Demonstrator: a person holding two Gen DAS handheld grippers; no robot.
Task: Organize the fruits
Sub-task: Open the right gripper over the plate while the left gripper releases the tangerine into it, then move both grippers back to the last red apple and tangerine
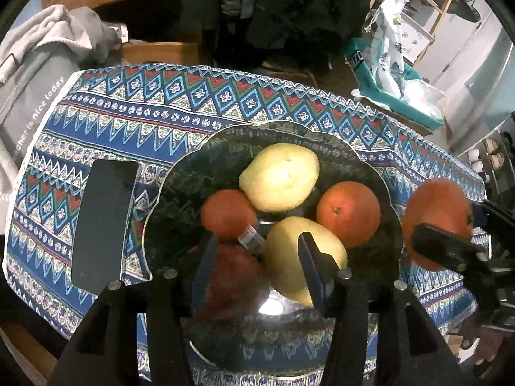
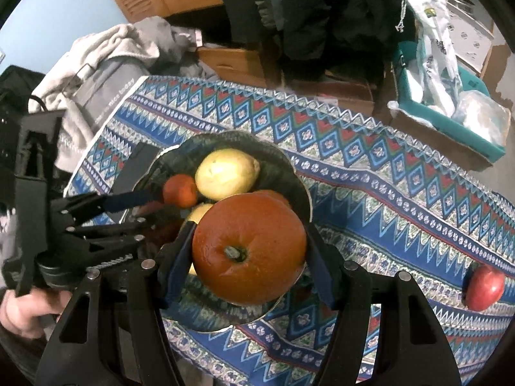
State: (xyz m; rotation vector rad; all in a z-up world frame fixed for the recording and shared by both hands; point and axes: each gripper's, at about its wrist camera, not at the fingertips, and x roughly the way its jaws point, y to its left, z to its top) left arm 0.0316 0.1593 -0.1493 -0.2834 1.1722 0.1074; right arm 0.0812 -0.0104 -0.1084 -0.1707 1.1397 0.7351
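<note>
A dark green bowl (image 1: 154, 212) on the patterned tablecloth holds two yellow pears (image 1: 280, 177), (image 1: 289, 257), a small tangerine (image 1: 227, 212) and an orange (image 1: 349, 214). My left gripper (image 1: 257, 238) points down into the bowl. Its jaws are open, with a red apple (image 1: 231, 276) lying low between them; the right pad stands clear of it. My right gripper (image 2: 251, 226) is shut on a large orange (image 2: 249, 251), stem end towards the camera, held above the bowl's near right rim (image 2: 302, 186). The left wrist view shows that orange (image 1: 434, 218) at its right.
Another red apple (image 2: 484, 288) lies on the cloth at the right. A flat black slab (image 1: 103, 225) lies left of the bowl. A person's hand (image 2: 25, 308) holds the left gripper (image 2: 161, 202). Grey clothes, boxes and a teal bin crowd the floor beyond the table.
</note>
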